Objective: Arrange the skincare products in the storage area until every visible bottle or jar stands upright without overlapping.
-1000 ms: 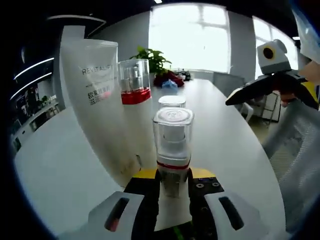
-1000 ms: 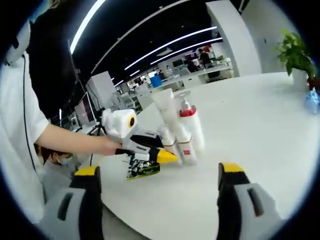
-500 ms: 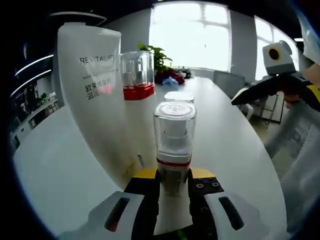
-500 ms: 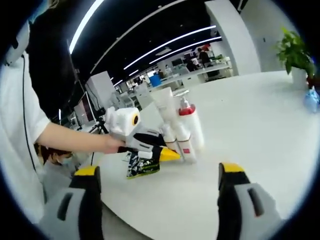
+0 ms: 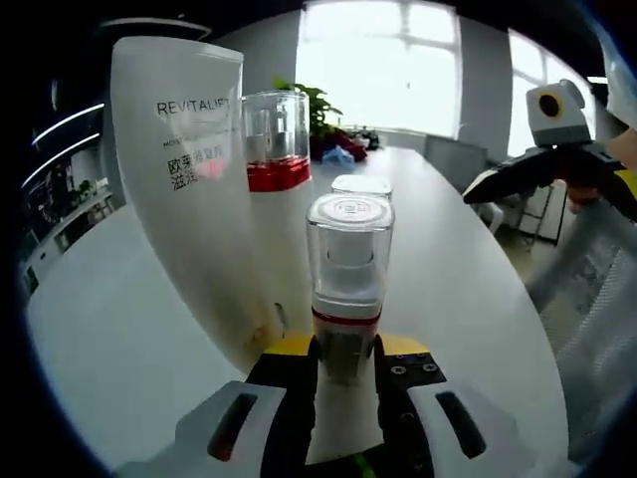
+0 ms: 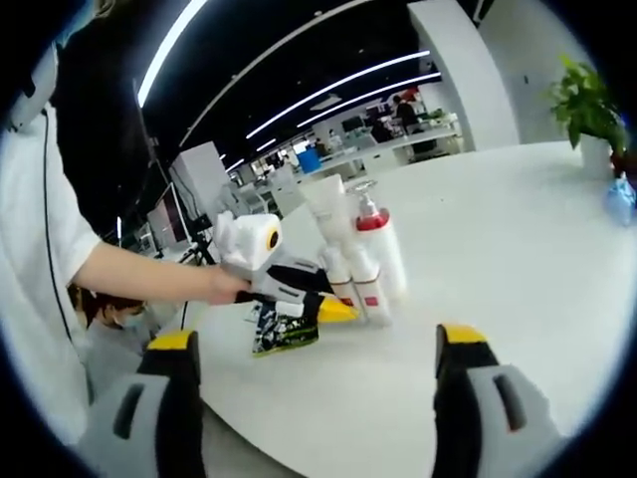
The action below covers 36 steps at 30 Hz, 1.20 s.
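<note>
The left gripper clamps a small clear-capped bottle upright on the table, just beside the tall white tube. A nudge could topple the tube. The right gripper hangs wide open, well apart.

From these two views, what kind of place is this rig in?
Most likely an open-plan office. A long white table holds the skincare bottles; rows of desks run under long strip ceiling lights behind it, and a potted green plant stands by a big bright window.
</note>
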{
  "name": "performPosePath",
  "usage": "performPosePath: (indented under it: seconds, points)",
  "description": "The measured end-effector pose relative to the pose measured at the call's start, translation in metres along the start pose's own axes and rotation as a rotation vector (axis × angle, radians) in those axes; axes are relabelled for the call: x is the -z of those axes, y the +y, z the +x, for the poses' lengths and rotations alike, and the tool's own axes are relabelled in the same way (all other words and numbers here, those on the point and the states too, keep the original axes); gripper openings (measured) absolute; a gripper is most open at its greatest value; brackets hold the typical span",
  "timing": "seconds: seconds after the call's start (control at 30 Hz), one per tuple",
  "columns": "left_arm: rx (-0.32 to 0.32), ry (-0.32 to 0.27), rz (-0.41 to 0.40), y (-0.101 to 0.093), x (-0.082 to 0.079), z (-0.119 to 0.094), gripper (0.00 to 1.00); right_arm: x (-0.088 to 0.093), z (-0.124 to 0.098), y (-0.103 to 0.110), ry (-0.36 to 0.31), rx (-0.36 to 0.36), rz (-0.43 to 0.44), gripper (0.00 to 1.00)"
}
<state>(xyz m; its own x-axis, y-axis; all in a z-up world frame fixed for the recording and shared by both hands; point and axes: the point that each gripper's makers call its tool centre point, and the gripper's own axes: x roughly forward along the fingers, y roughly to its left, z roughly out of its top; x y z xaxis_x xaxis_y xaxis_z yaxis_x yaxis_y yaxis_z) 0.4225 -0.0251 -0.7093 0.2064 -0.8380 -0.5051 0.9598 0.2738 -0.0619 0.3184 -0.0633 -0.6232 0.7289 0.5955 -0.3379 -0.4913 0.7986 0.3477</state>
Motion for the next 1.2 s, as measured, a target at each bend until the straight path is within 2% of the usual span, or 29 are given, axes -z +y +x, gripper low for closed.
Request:
performPosePath:
  seconds: [0.27,0.63,0.83,0.9,1.03,1.2]
  points:
    - [-0.012,0.029,-0.033,-0.003,0.009,-0.010,0.27,-0.003,-0.002,0.003,-0.005,-0.001,-0.013,0.99]
    - [-0.076,0.075,-0.158,-0.005,0.036,-0.041,0.41,-0.005,-0.002,0.011,0.000,-0.019,-0.036,0.99]
    - [-0.121,0.080,-0.238,-0.011,0.045,-0.062,0.51,-0.002,-0.005,0.014,0.005,-0.018,-0.042,0.99]
    - [-0.150,0.101,-0.290,-0.015,0.052,-0.069,0.54,-0.001,-0.005,0.016,0.008,-0.017,-0.046,0.99]
    - [-0.172,0.118,-0.319,-0.026,0.065,-0.080,0.63,0.002,-0.006,0.019,0.015,-0.020,-0.055,0.99]
    - [-0.193,0.107,-0.367,-0.037,0.069,-0.095,0.67,0.003,-0.007,0.021,0.022,-0.023,-0.070,0.99]
